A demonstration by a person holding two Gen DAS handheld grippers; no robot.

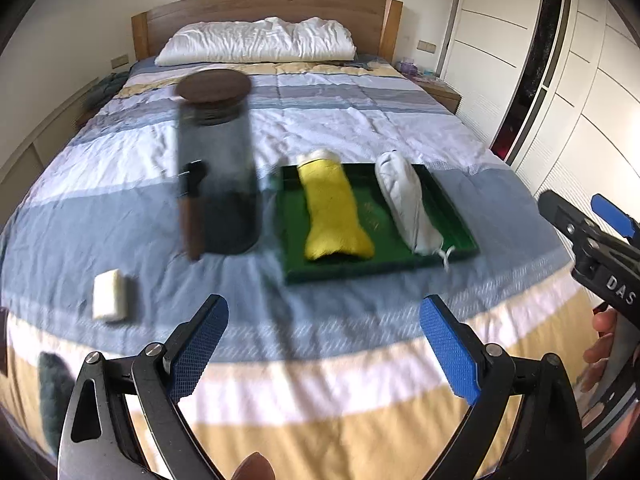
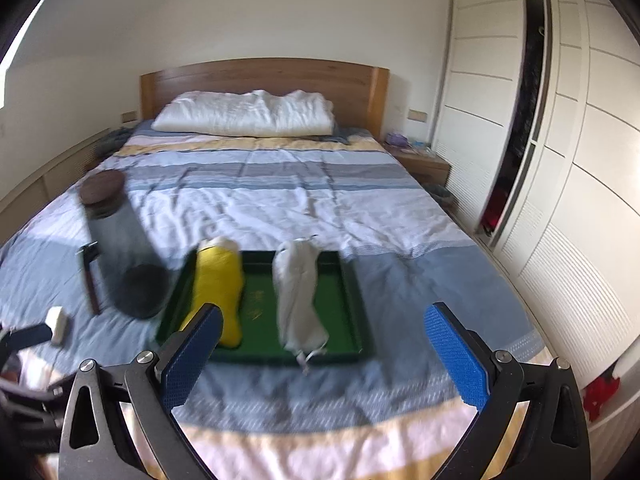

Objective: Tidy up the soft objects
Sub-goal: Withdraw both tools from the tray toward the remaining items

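Soft pouches are what I am sorting, and two of them lie in the green tray [image 1: 460, 216] on the striped bedspread [image 1: 360, 128]. Going from the left of the scene: a small cream block [image 1: 109, 295], soft-looking, sits alone on the blue band of the spread, near the foot of the bed. To its right and a little farther off lies a brown-handled tool [image 1: 191, 216] with a dark head, just beside a tall smoky glass jar [image 1: 218, 168] that stands upright with a dark wooden lid [image 1: 214, 86]. Both are blurred, so I cannot tell whether tool and jar touch. Right of the jar comes the tray. In its left half lies the yellow pouch [image 1: 334, 216], lengthwise, its white far end over the far rim. In its right half lies the white pouch [image 1: 406, 204], lengthwise too, well apart from the yellow one, with its drawstring [image 1: 445, 255] trailing over the near rim onto the spread.

My left claw [image 1: 324, 350] hangs over the near edge of the bed, its blue pads spread wide with nothing between them. My right claw [image 2: 324, 360] hangs before the tray, likewise spread wide and holding nothing. At the far end, a white pillow [image 1: 256, 42] rests against the wooden headboard [image 1: 264, 2].
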